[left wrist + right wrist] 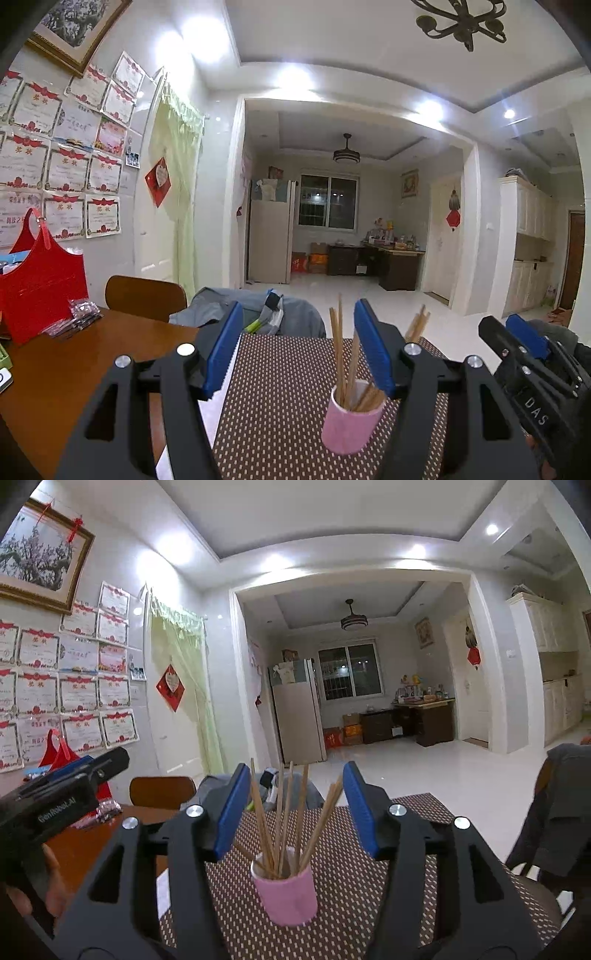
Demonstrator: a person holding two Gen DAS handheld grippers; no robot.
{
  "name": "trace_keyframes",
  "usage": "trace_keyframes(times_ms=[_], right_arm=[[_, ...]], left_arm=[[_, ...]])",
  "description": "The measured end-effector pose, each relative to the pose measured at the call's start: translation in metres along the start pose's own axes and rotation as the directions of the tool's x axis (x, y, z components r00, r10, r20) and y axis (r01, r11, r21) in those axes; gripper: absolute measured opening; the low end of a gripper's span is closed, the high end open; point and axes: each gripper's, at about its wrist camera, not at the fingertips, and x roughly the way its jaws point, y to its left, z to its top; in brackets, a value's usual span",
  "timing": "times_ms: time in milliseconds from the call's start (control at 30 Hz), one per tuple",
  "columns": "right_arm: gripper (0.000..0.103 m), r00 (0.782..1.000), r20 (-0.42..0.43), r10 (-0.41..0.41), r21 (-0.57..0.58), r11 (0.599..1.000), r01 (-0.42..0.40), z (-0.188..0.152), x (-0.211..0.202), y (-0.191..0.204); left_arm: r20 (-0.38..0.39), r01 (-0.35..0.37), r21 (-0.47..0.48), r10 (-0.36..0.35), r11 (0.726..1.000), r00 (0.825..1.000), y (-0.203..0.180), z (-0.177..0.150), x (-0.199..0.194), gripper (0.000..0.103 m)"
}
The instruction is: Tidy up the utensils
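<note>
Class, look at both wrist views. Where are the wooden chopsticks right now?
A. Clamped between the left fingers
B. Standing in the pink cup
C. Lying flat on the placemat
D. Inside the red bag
B: the chopsticks stand upright in the pink cup on the placemat, gripped by neither gripper.

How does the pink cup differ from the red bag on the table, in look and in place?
The pink cup is small and round; the red bag is larger, flat-sided, with handles. The cup stands on the dotted mat; the bag stands on bare wood near the wall. The cup holds chopsticks; what the bag holds cannot be seen. Both stand upright on one table.
</note>
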Motion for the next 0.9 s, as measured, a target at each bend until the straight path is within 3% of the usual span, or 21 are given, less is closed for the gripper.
trace_keyframes(times_ms=[300,533,900], right_arm=[[0.078,0.998,-0.056,-0.02,-0.012,1.0,0.02,-0.001,-0.055,0.003],[0.089,0.998,-0.006,-0.058,-0.069,0.996,0.058,-0.002,-0.097,0.012],[0.093,0.997,0.008,-0.081,-0.07,0.994,0.082,-0.007,-0.122,0.015]], left_arm=[[-0.014,-0.02,0.04,0.021,0.999,1.0,-0.007,-0.01,-0.06,0.064],[-0.017,0.004,0.06,-0.003,0.998,1.0,-0.019,-0.021,-0.097,0.065],[0.004,0.028,0.069,-0.029,0.997,1.0,-0.029,-0.028,-0.126,0.068]])
